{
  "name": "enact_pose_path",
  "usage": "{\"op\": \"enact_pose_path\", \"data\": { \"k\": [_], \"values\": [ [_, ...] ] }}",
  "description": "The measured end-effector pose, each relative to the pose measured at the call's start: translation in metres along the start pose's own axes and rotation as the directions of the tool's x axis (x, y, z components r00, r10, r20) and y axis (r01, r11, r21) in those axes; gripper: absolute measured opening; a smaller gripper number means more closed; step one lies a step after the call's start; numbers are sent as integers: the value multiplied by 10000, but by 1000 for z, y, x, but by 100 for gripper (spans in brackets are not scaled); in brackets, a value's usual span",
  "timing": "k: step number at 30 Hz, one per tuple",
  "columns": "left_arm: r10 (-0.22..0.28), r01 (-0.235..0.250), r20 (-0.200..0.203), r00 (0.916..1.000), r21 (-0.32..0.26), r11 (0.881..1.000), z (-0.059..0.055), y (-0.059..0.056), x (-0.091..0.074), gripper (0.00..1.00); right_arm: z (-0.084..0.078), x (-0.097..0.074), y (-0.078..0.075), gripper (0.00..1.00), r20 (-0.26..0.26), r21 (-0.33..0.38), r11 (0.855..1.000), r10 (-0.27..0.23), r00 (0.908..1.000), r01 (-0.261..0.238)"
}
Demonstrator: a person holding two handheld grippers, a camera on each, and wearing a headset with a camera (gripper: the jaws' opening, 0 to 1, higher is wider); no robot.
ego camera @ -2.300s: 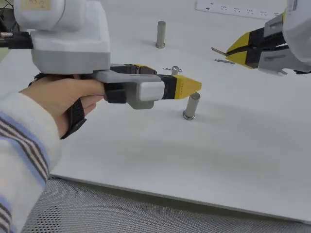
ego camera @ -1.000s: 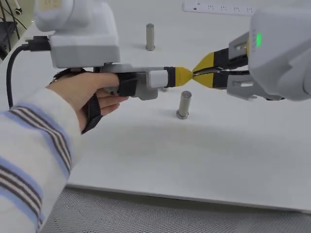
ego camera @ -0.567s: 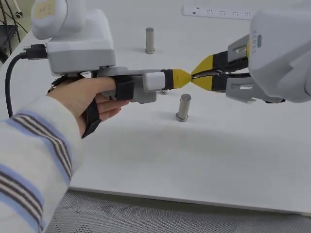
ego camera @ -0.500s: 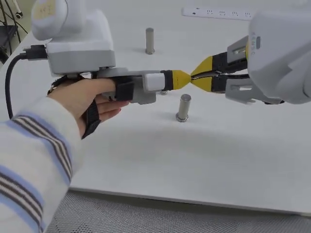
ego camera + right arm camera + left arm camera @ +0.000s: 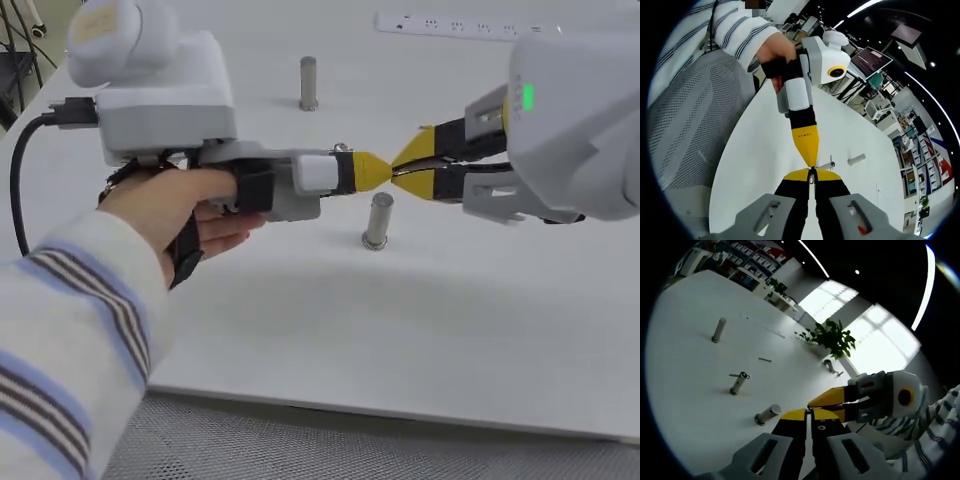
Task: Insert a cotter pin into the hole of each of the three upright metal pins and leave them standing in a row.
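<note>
Head view had the left gripper (image 5: pixel 378 170) and right gripper (image 5: pixel 403 171) meeting tip to tip above the white table (image 5: pixel 300 330), at twelve o'clock of the nearest metal pin (image 5: pixel 377 220). Both pairs of jaws were drawn together. In the right gripper view the right pair pinched a thin cotter pin (image 5: pixel 811 176); whether the left pair also gripped it was too small to tell. This looked like a re-grip, so one side should have let go only once the other held firm, leaving the legs free to meet the hole. The yellow jaw tips tapered to wedges. The nearest metal pin was a smooth, dull-grey cylinder on a flared foot, upright. At its eleven o'clock the middle pin (image 5: pixel 739 383) carried a wire cotter through it. Farther off, the far pin (image 5: pixel 308 82) stood bare.
</note>
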State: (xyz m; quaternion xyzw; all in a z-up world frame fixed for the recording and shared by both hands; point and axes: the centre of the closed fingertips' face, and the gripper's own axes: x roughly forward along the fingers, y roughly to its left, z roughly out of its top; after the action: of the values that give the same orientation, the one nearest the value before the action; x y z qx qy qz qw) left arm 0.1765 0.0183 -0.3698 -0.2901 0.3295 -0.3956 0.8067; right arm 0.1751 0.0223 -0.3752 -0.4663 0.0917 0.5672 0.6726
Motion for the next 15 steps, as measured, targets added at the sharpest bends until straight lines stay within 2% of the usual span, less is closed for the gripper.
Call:
{"op": "enact_pose_path", "data": {
  "k": [7,11,15],
  "values": [
    [-69,69,-42,10000,-22,10000,-2,1,-3,0,2,-1,3,0,174,183,9998,76,9998,-79],
    [-164,162,-26,9999,-398,9991,-1,4,-5,0,2,-1,4,0,222,324,9994,90,9997,-97],
    [-177,177,2,9998,-339,9993,-1,5,-5,0,2,-1,4,0,247,306,9995,36,9997,-44]
  ]
}}
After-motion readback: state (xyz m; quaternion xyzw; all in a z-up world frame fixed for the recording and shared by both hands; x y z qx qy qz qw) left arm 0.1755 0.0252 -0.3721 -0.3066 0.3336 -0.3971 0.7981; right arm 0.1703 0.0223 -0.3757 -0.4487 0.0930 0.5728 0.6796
